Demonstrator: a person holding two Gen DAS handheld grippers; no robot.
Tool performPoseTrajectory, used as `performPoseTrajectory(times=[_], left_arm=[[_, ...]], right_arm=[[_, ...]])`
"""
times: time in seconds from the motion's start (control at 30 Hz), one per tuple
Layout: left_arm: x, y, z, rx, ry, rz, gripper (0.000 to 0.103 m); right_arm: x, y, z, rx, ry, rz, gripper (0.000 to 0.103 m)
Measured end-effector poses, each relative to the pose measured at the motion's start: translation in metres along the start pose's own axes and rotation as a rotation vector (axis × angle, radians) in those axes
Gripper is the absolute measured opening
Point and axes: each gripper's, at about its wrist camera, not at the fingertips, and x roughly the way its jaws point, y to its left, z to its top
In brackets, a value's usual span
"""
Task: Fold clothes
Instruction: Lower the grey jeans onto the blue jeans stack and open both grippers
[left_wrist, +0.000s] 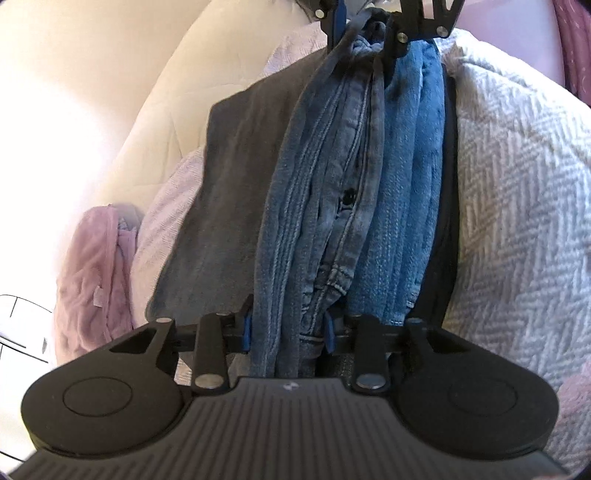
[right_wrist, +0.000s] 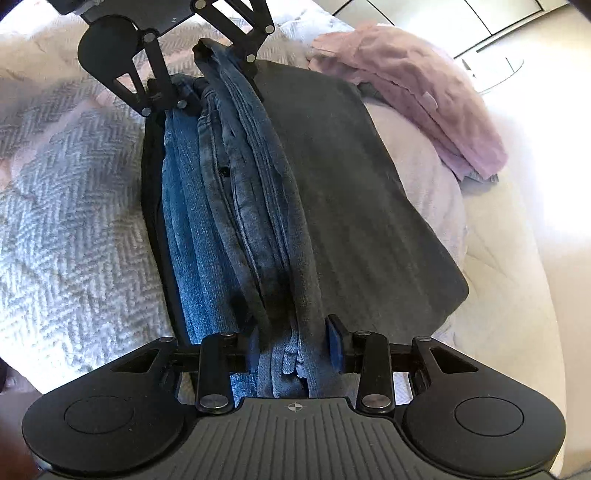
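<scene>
The left gripper (left_wrist: 288, 328) and right gripper (right_wrist: 295, 343) each pinch one end of the bunched blue jeans (left_wrist: 332, 192) above a grey cloth (left_wrist: 229, 192).

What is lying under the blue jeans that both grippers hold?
Under the jeans lies a flat dark grey garment, on a herringbone blanket. Its middle part is covered by the jeans.

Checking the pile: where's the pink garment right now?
Left wrist view: the pink garment lies low at the left edge. Right wrist view: upper right, beyond the dark grey folded cloth, on the herringbone blanket.
</scene>
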Motion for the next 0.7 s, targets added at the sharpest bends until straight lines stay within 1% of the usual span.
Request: performPoseTrajectory(times=[0.07, 0.13, 0.2, 0.27, 0.37, 0.43, 0.5, 0.57, 0.63, 0.7], left_arm=[[-0.010, 0.002, 0.002, -0.016, -0.004, 0.018, 0.028], [-0.012, -0.003, 0.000, -0.014, -0.001, 0.006, 0.028], [-0.003, -0.014, -0.005, 0.029, 0.009, -0.008, 0.029], [0.003, -0.017, -0.008, 0.057, 0.009, 0.003, 0.031], [-0.001, -0.019, -0.007, 0.053, 0.006, 0.005, 0.032], [0.006, -0.027, -0.013, 0.056, 0.002, 0.004, 0.033], [-0.005, -0.020, -0.016, 0.017, 0.003, -0.018, 0.038], [-0.018, -0.010, -0.020, -0.040, 0.005, -0.044, 0.039], [-0.033, 0.004, -0.027, -0.115, 0.011, -0.062, 0.039], [-0.051, 0.030, -0.032, -0.221, 0.007, -0.075, 0.038]], right_arm=[[-0.006, -0.004, 0.000, 0.023, -0.001, 0.000, 0.035], [-0.017, -0.006, 0.000, 0.048, -0.014, -0.006, 0.035], [-0.017, 0.004, -0.005, 0.032, -0.009, 0.006, 0.035], [-0.008, 0.013, -0.008, -0.003, -0.002, 0.006, 0.036], [-0.005, 0.016, -0.010, -0.022, 0.001, -0.007, 0.039], [-0.006, 0.017, -0.012, -0.032, 0.005, -0.015, 0.040], [-0.010, 0.018, -0.010, -0.034, 0.022, -0.019, 0.042], [-0.015, 0.017, -0.008, -0.018, 0.039, -0.017, 0.044], [-0.023, 0.007, -0.001, 0.044, 0.043, 0.006, 0.044], [-0.036, -0.001, 0.004, 0.122, 0.044, 0.040, 0.044]])
